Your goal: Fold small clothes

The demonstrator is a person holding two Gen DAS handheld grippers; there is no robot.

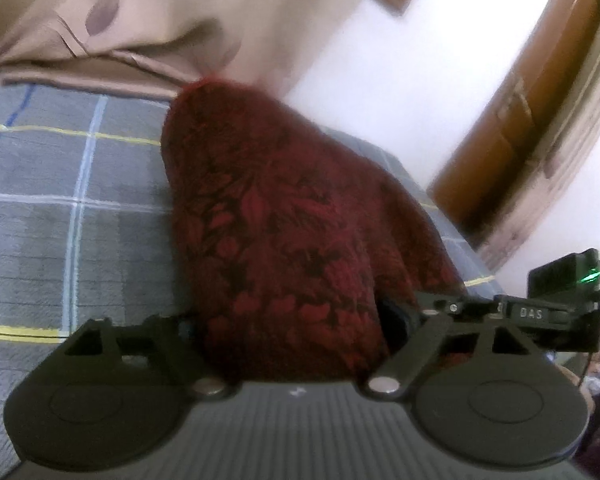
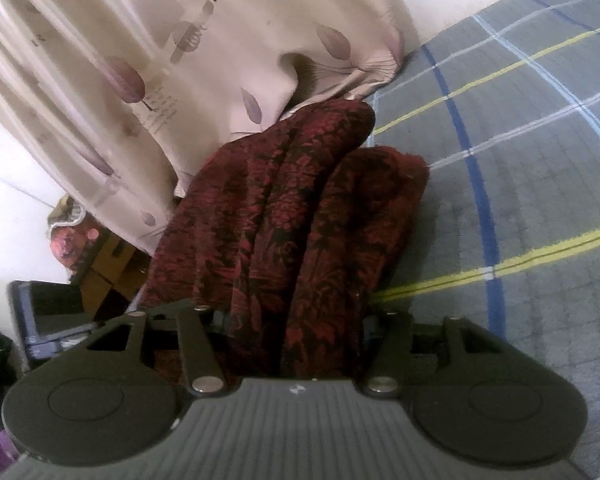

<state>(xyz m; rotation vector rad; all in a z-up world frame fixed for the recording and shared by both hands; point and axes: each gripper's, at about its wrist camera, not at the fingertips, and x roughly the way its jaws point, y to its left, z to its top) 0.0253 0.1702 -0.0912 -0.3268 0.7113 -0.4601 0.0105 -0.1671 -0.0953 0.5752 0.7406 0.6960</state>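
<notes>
Left wrist view: your left gripper (image 1: 288,320) spreads wide around the bunched, fuzzy red floral garment (image 1: 276,216); past nine o'clock lies the plaid blanket (image 1: 60,200). Whether your right gripper (image 2: 292,320) pinches its folds, I cannot tell.

Garment (image 1: 276,216): dark red cloth with a black leaf pattern, matt, slightly fuzzy at its edges. Blanket (image 1: 60,208) beneath the garment: grey checked cloth, soft napped finish, matt. Curtain (image 2: 148,60) behind the garment: thin beige cloth with printed leaves, smooth, faint sheen. Left gripper (image 1: 296,320) and right gripper (image 2: 290,316): black matt plastic, ribbed grey housing, bright metal pivot pins. Door (image 1: 532,120) right of the garment: brown wood, glossy varnish.
</notes>
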